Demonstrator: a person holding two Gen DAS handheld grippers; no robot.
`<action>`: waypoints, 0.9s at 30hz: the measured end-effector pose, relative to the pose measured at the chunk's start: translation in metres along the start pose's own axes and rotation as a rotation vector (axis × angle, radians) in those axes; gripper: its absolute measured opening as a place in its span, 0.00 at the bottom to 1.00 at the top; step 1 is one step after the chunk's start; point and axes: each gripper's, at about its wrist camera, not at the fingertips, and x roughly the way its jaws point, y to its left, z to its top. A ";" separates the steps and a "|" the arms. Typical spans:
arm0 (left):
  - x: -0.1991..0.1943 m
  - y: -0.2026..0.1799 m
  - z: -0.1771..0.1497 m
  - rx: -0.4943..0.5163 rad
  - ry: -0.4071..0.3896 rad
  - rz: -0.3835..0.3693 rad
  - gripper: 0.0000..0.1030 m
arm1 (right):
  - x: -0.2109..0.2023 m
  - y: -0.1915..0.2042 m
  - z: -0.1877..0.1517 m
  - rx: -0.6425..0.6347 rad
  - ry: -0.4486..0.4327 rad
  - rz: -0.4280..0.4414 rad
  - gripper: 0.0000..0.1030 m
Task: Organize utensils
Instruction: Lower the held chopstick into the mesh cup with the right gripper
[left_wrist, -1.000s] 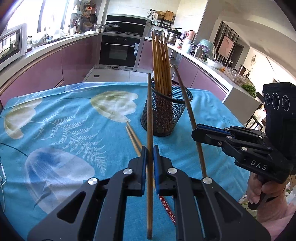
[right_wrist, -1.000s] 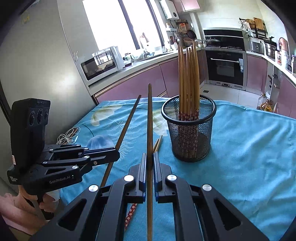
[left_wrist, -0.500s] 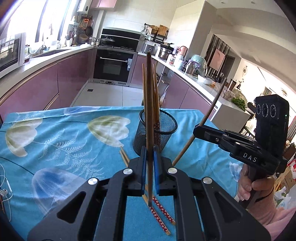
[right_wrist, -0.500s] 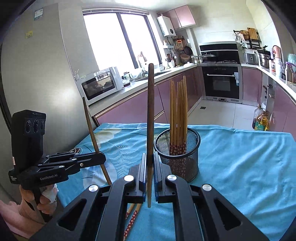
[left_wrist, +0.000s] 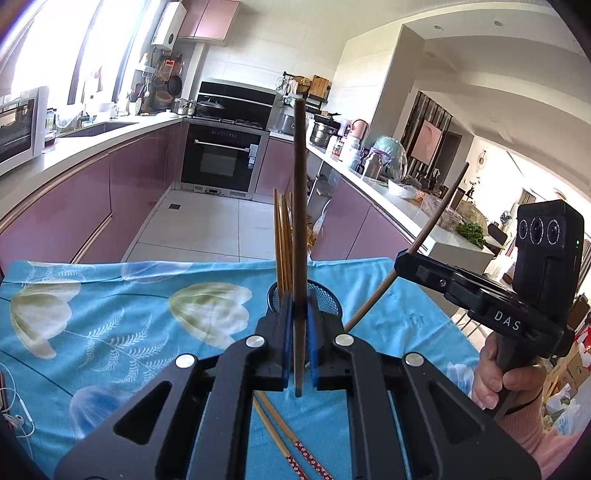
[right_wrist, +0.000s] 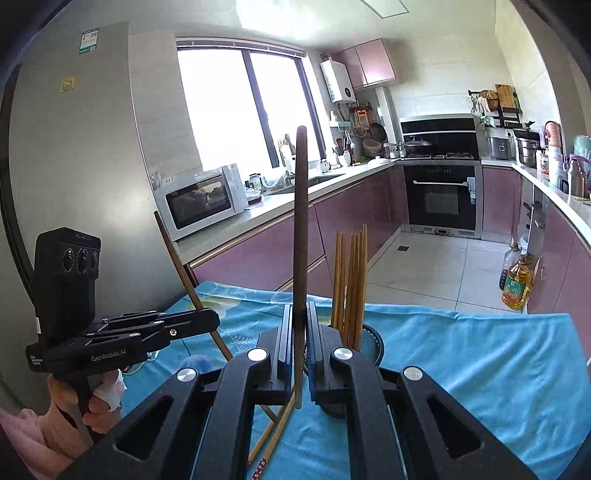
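bright daylight floods in through the big window (right_wrist: 251, 110) on the left, blown out to pure white. glare washes the far counter (left_wrist: 92, 136). both views bow hard at the edges, corners gone black. the near black gripper bodies sit slightly soft.

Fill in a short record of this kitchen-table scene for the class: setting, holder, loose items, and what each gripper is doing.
setting: table under a blue flowered cloth, kitchen counters behind
holder: black mesh cup with several light wooden chopsticks standing in it
loose items: pair of chopsticks lying on the cloth
left gripper: fingers shut on a dark chopstick, held upright
right gripper: fingers shut on another dark chopstick, also upright
stage: neither dark chopstick is in the cup yet
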 end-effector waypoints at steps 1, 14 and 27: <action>0.000 -0.001 0.004 0.002 -0.008 0.000 0.08 | -0.001 0.000 0.003 -0.006 -0.007 -0.005 0.06; -0.006 -0.023 0.052 0.045 -0.129 0.007 0.08 | -0.007 -0.005 0.036 -0.038 -0.077 -0.045 0.06; 0.034 -0.034 0.056 0.095 -0.080 0.071 0.08 | 0.025 -0.021 0.023 -0.024 0.004 -0.095 0.06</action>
